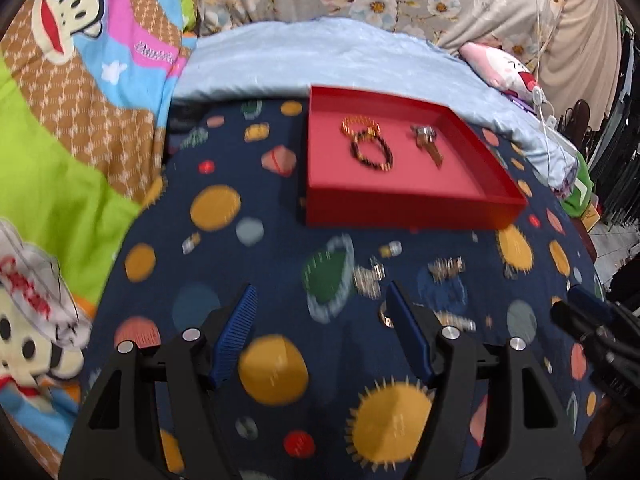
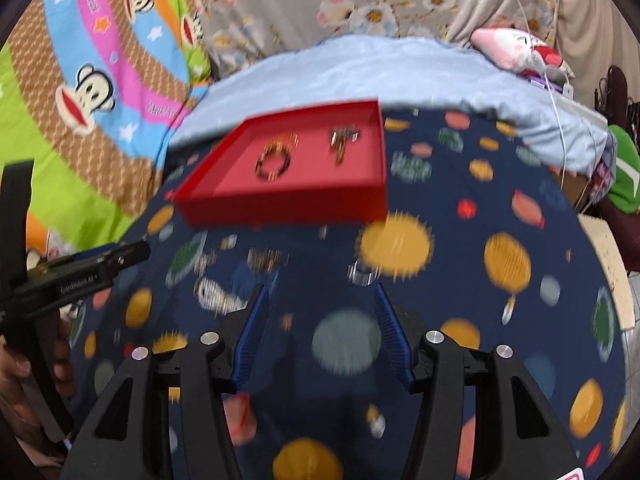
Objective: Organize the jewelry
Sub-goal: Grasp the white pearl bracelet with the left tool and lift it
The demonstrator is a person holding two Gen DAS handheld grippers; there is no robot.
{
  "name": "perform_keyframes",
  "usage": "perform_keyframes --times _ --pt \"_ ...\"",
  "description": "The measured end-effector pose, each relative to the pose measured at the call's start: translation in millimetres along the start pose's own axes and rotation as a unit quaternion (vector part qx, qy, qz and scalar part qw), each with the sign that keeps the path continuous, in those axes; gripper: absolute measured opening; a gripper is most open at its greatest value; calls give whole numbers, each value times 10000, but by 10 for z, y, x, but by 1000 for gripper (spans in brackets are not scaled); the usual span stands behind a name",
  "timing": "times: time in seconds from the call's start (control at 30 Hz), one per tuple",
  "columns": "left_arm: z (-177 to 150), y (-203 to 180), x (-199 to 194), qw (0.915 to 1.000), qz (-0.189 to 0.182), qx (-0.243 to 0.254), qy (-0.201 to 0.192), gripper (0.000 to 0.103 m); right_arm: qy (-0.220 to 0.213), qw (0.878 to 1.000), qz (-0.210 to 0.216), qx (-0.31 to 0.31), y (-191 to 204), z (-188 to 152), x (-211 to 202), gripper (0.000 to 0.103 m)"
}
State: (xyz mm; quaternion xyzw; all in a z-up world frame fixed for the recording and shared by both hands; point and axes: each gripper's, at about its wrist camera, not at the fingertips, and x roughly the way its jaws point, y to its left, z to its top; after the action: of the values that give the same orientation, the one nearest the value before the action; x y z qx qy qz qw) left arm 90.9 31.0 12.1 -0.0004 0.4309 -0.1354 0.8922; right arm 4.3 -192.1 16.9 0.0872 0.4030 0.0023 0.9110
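Note:
A red tray (image 1: 400,210) lies on a dark blue planet-print cloth (image 1: 280,264). In it are a gold bead bracelet (image 1: 360,123), a dark bead bracelet (image 1: 372,151) and a metallic piece (image 1: 428,140). Loose silvery jewelry (image 1: 368,276) lies blurred on the cloth in front of the tray, just beyond my left gripper (image 1: 323,288), which is open and empty. In the right wrist view the tray (image 2: 280,208) is at upper left and a silvery ring (image 2: 362,274) lies just past my right gripper (image 2: 320,288), open with nothing between its fingers. Both views are motion-blurred.
A cartoon-monkey blanket (image 1: 80,100) borders the cloth on the left, and a pale blue quilt (image 1: 320,56) lies behind the tray. A pink plush toy (image 1: 504,68) and a white cable (image 1: 540,92) sit at the far right. The other gripper (image 2: 100,264) shows at the left edge.

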Motion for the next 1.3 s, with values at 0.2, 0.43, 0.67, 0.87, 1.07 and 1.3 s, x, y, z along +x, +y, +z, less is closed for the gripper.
perform_keyframes --times 0.2,0.43,0.67,0.87,1.07,1.3 --pt "-229 -162 63 9993 -165 -29 343 65 106 9999 -29 27 44 -215 -13 54" --pt "-230 -401 111 9986 -246 -191 416 75 74 9996 -116 248 -81 -244 -60 54" --pt "-26 -682 453 9976 -165 -217 636 75 82 9988 -39 485 -188 -233 -62 54" --pt "-136 -732 570 9972 204 169 692 71 81 9983 -6 571 -256 -224 -59 54" --pt "-329 -589 404 9962 146 491 702 64 84 9984 113 552 -217 -194 -17 54" --pt "-376 -459 323 9970 -15 533 560 48 123 9986 182 485 -116 -183 48 54"
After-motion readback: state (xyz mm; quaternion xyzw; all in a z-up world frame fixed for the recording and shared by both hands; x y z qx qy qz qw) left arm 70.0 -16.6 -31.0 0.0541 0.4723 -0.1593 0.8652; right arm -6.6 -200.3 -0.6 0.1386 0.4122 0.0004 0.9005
